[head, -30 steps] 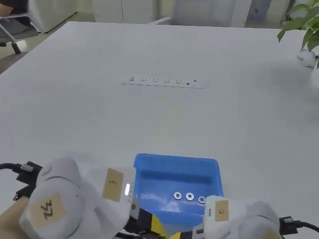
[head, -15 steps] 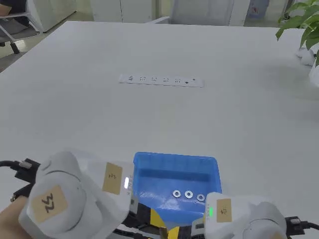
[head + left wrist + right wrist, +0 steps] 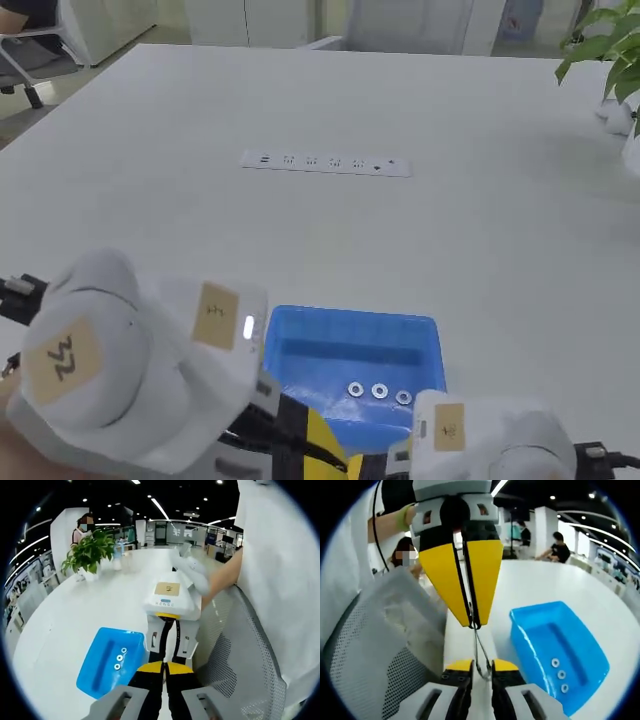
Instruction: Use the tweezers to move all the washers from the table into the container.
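My right tongs (image 3: 481,667) are clenched on the tweezers (image 3: 479,652), whose curved end sits between their yellow tips. The thin metal runs straight from there to my left tongs (image 3: 473,625), which point back at the right pair. Their yellow jaws are pressed together on the tweezers' other end, so both pairs hold the one tool, tip to tip. In the left gripper view my left tongs (image 3: 165,666) rise from the bottom with almost no gap, and the right gripper faces them.

Just beside the meeting point is the blue container (image 3: 560,655), resting on the white desk (image 3: 400,240). Three washers (image 3: 380,391) lie in a short row on its floor, by the wall nearest me in the head view. They also show in the left gripper view (image 3: 120,657) and the right gripper view (image 3: 561,674).

Farther out on the desk lies a white power strip (image 3: 325,163), well apart from the container. A green plant (image 3: 605,50) stands at the far right edge. A grey mesh chair (image 3: 235,655) is close behind the tongs.
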Demonstrator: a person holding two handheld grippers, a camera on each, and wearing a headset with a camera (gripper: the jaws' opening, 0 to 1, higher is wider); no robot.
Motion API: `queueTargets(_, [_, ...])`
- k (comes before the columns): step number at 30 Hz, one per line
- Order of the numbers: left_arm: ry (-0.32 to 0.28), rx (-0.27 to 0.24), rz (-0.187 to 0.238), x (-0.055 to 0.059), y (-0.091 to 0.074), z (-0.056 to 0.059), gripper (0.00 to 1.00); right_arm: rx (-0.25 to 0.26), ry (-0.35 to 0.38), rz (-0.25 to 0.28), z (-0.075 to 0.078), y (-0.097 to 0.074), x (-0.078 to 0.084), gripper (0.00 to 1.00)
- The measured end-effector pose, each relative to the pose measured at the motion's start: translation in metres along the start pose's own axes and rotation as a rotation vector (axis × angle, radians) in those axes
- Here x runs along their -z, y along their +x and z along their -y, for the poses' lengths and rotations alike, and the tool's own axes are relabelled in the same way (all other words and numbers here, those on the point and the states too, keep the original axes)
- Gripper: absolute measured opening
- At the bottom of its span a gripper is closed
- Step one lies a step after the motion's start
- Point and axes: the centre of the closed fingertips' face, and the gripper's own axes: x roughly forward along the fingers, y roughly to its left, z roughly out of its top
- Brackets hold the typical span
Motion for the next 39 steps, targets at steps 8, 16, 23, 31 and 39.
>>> queueTargets(8, [0.002,-0.009,0.004,0.001,-0.001,0.002,0.00,0.001,-0.073,-0.002,-0.002,-0.003,-0.009,0.03])
queueTargets(16, [-0.201,-0.183,0.168,0.003,-0.020,-0.010,0.24,0.024,-0.068,-0.008,0.001,-0.004,-0.008,0.02])
queueTargets(23, [-0.364,-0.408,0.250,0.027,-0.036,-0.014,0.49,0.056,0.026,0.052,0.005,-0.010,-0.015,0.02])
queueTargets(31, [-0.496,-0.633,0.370,0.051,-0.056,-0.029,0.69,0.104,0.119,0.112,0.018,-0.038,-0.034,0.02])
queueTargets(39, [-0.525,-0.746,0.410,0.057,-0.071,-0.042,0.83,0.127,0.186,0.177,0.030,-0.062,-0.056,0.02])
